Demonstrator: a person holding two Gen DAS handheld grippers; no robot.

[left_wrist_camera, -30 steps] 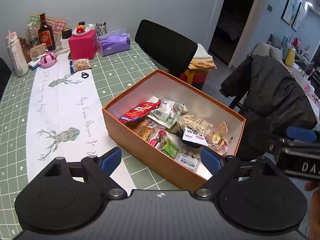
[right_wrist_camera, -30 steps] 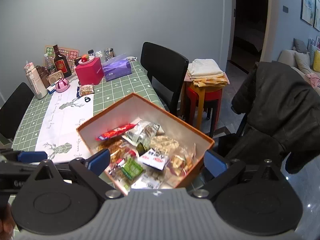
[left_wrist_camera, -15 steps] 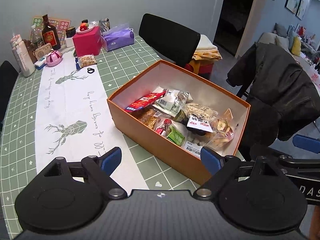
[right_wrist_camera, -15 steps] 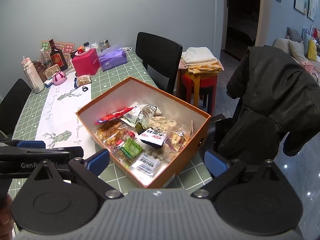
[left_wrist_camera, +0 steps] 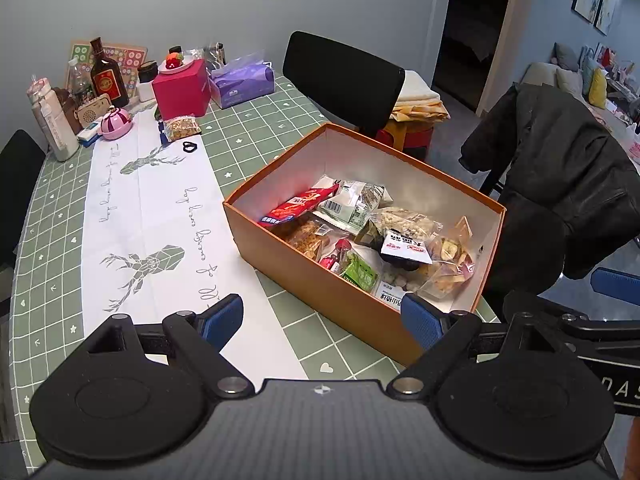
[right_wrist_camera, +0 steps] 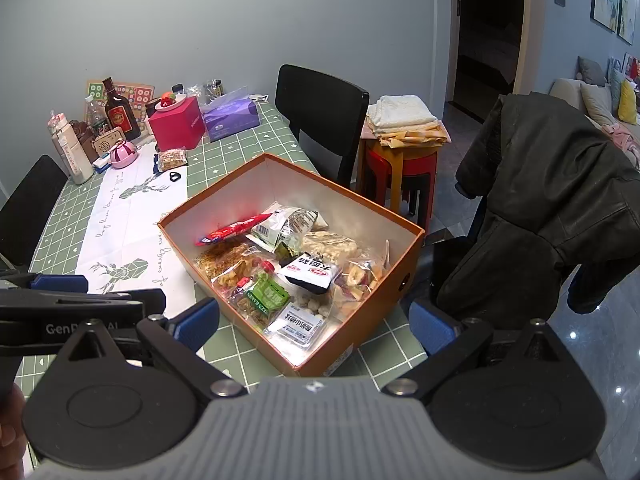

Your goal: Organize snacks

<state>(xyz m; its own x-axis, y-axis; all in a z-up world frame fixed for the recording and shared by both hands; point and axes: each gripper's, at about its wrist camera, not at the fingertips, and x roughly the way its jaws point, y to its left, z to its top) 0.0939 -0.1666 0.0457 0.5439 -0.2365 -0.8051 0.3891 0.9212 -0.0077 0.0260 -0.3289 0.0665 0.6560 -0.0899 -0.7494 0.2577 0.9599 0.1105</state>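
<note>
— What stood at the left end of the table point(left_wrist_camera: 48, 280)?
— Bottles and a pink box point(left_wrist_camera: 181, 89), with a loose snack bag point(left_wrist_camera: 182, 128) just in front of it on the white runner point(left_wrist_camera: 132, 216).
— And the grippers?
— The left gripper point(left_wrist_camera: 322, 318) hung spread wide and empty over the near edge; beside it the right gripper point(right_wrist_camera: 314, 322) was just as wide, holding nothing.
— The snacks?
— Heaped inside the orange box point(right_wrist_camera: 192, 264) at the table's right corner.
</note>
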